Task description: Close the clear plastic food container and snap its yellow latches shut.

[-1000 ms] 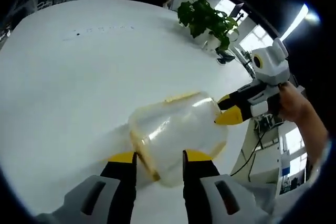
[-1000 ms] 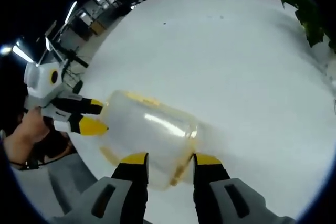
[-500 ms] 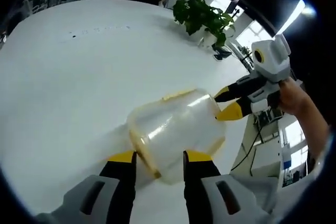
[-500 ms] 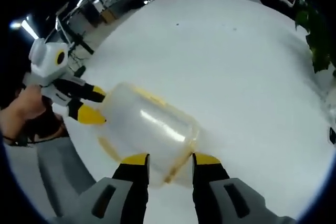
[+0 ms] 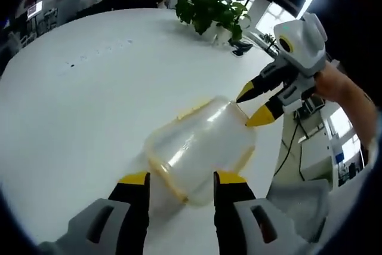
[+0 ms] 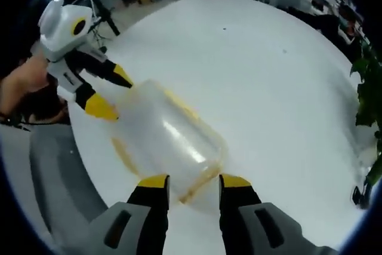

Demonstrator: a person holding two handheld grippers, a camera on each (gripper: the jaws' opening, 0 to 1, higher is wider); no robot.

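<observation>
Container: clear plastic food container (image 5: 202, 150) lies on the white table (image 5: 77, 106) near its edge, held between the two grippers, one at each end.
Lid: seems to sit on the tub, with a yellow rim line (image 6: 190, 109) along the seam; whether it is fully seated cannot be told through the clear, blurred plastic.
Latches: yellow latches (image 5: 192, 109) show as pale strips at the sides; I cannot tell which, if any, are snapped down.
Left gripper: left gripper (image 5: 181, 179) has its jaws spread, straddling the near end of the container, tips just beside the rim.
Right gripper: right gripper (image 6: 193, 181) likewise spread around its own end; seen from the left gripper view, its yellow tips touch the far corner.
Progress: closing looks mostly done; by my judgement the latching remains.
Writing: none readable on the container or grippers.
Surroundings: potted plant (image 5: 206, 11) at the far table edge; office desks beyond.
</observation>
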